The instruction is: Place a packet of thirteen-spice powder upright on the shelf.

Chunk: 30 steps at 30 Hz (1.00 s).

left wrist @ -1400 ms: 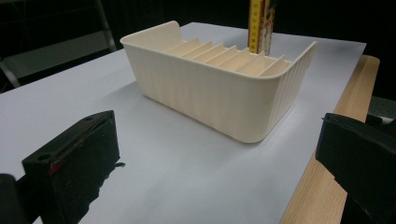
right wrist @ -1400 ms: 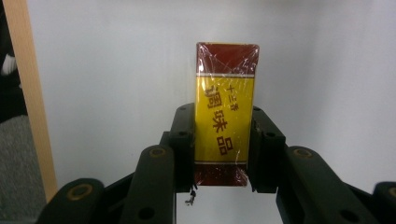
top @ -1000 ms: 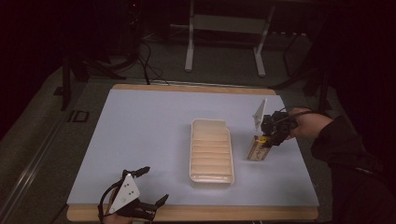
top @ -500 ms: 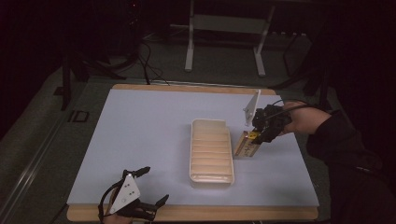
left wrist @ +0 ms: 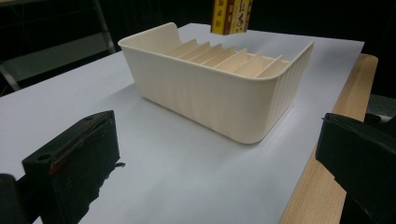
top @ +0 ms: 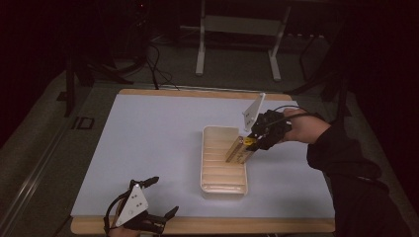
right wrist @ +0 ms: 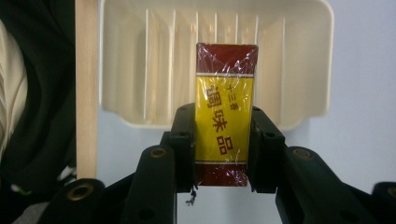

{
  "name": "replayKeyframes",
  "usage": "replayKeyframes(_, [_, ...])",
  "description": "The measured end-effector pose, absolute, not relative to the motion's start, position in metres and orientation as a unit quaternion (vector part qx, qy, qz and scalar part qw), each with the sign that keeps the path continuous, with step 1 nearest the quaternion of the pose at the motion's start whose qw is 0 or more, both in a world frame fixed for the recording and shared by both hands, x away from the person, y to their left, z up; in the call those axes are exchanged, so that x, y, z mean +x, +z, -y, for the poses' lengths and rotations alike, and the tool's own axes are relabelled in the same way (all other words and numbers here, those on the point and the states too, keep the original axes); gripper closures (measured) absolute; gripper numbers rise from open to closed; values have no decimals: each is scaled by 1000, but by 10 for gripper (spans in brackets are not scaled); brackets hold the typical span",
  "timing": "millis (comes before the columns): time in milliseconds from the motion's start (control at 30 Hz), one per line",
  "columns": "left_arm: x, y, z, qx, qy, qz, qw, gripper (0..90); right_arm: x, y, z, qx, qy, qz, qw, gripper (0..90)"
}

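Clamped on the yellow-and-red packet (right wrist: 226,122), the right gripper (top: 258,139) holds it upright just above the slotted cream tray (top: 210,186) — its flat faces look roughly parallel to the dividers, so a straight drop should seat it. Left gripper (top: 148,206) rests wide open and unladen at the table's near edge, well apart from the tray.

My high view looks forward and down from above the near edge of the counter (top: 163,143). My left tool's camera sits low by that edge, facing the cream tray (left wrist: 219,100) close by. My right tool's camera looks straight down, near the same tray (right wrist: 299,60); all 3 views share it.
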<state>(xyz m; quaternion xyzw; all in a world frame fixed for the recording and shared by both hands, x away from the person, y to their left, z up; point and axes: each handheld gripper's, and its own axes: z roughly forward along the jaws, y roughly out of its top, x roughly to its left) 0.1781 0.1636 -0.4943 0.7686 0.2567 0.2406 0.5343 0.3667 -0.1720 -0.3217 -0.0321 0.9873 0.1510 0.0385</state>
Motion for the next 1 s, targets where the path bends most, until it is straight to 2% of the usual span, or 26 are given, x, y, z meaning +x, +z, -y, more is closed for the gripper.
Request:
replayKeyframes(367, [178,-494,-164,769,240,-256,534,0,372,-344,166,-49,170,-984,36,680])
replayKeyframes(900, [178,-494,-163,770,238,-255,534,0,369,-352,164,-48,168,-984,26,680])
replayKeyframes(1000, [178,-495,-163,771,238,-254,533,0,374,-364,158,-36,156,-987,20,679])
